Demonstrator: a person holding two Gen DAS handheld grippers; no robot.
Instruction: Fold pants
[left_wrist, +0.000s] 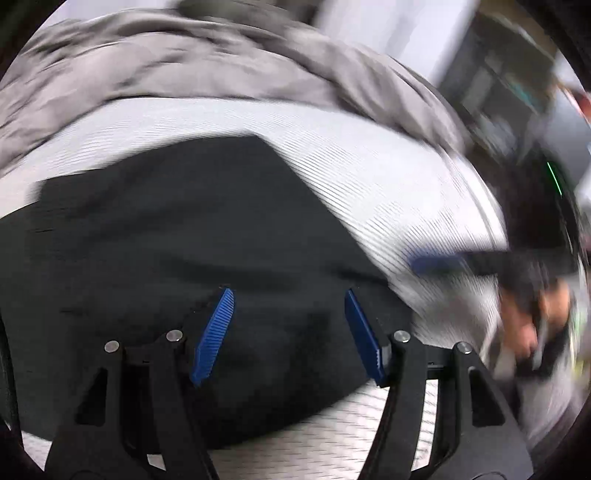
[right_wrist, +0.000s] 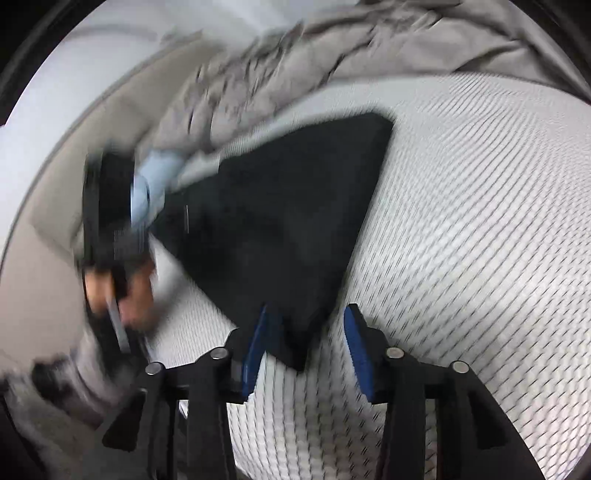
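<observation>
The black, folded fabric pants (left_wrist: 177, 266) lie flat on a white textured bed cover (left_wrist: 388, 177). The left tool (left_wrist: 288, 336) hangs over them with its blue ribbed pads (left_wrist: 214, 336) spread apart and released, nothing pinched between them; the dark cloth fills the space ahead of and beneath it. To its right, blurred, the right tool (left_wrist: 443, 264) and the hand (left_wrist: 528, 317) holding it show above the cover.

In the right wrist view the right tool (right_wrist: 306, 347) has its pads parted, and the near corner of the pants (right_wrist: 291, 221) lies between them without being pressed; the rest of the garment stretches ahead and to the left. Beyond the pants lies a rumpled grey blanket (right_wrist: 369, 40). Left of this tool, blurred, are the left tool's dark body (right_wrist: 107, 221) and a light blue sleeve (right_wrist: 151, 184).
</observation>
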